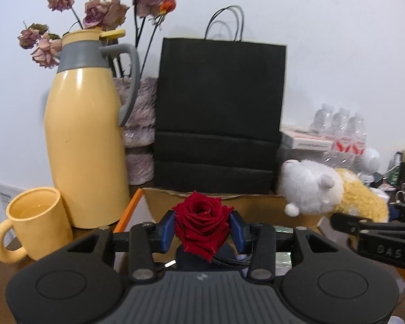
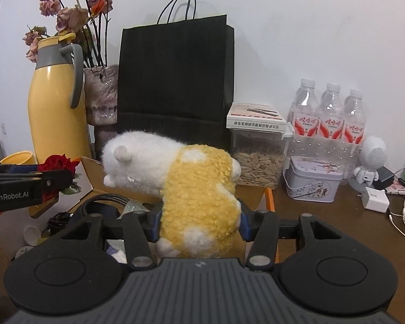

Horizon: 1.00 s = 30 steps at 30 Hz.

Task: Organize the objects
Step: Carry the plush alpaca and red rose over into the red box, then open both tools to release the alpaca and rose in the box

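a yellow jug (image 1: pixel 85 137) stands beside a yellow mug (image 1: pixel 33 224), dried roses (image 1: pixel 100 10) behind it. a black bag (image 1: pixel 218 113) stands at the wall. right of it: seed jar (image 2: pixel 257 162), tin (image 2: pixel 313 179), three water bottles (image 2: pixel 328 118), white charger (image 2: pixel 375 198).

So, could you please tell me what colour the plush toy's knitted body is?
Yellow with white patches on the plush toy; the right wrist view shows it best.
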Tool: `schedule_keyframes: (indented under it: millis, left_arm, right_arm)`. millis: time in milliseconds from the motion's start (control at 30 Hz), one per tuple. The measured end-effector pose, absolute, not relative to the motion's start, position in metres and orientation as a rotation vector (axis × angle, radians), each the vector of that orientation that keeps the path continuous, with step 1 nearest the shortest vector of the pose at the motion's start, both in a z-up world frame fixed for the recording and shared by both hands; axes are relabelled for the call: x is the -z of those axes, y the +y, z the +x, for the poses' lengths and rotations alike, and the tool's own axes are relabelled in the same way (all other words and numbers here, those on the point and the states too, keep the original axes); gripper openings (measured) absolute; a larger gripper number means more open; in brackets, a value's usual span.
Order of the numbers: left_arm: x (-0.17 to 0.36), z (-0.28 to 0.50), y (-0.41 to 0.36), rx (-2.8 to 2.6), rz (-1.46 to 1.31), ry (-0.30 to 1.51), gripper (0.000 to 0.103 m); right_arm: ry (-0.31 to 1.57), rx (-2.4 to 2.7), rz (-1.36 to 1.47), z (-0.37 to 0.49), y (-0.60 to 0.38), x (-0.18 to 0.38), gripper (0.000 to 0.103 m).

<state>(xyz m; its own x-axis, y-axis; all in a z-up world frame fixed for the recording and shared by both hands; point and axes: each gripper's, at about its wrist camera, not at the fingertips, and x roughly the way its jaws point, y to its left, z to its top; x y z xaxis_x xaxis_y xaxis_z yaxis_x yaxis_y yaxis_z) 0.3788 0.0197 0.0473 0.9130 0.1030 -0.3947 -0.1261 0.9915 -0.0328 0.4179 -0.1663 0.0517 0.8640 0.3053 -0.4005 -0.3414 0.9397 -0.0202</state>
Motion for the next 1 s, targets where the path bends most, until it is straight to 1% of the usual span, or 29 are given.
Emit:
schedule_keyframes:
  millis: [67,100,133,167,200,233,333,1000]
  left_arm:
    - [-0.045,0.383,0.02,-0.14,-0.045,0.412,0.048]
    - [-0.044,0.384,0.02,-0.152,-0.04,0.415,0.059]
    - [-0.043,0.385,0.021,-0.166,-0.037,0.412,0.074]
    - [-0.042,0.385,0.022,-0.177,-0.037,0.404,0.084]
    - [-0.042,0.384,0.023,-0.184,-0.04,0.395,0.098]
    - [-0.043,0.383,0.024,-0.19,-0.044,0.383,0.101]
    - [-0.044,0.381,0.026,-0.196,-0.055,0.367,0.103]
    - [-0.04,0.361,0.023,-0.194,-0.08,0.351,0.103]
  right_arm:
    - [0.415,-0.343,-0.096,0.422,-0.165,-0.05,0.056]
    - [0.419,-0.345,-0.096,0.424,-0.165,-0.05,0.058]
    - [0.42,-0.344,-0.096,0.425,-0.164,-0.049,0.065]
    - [0.416,-0.34,-0.097,0.425,-0.164,-0.049,0.078]
    - [0.41,-0.336,-0.097,0.424,-0.164,-0.049,0.085]
    - [0.402,-0.334,-0.097,0.423,-0.165,-0.05,0.094]
    - [0.386,-0.335,-0.099,0.42,-0.164,-0.052,0.103]
    - [0.366,-0.333,-0.105,0.395,-0.174,-0.053,0.103]
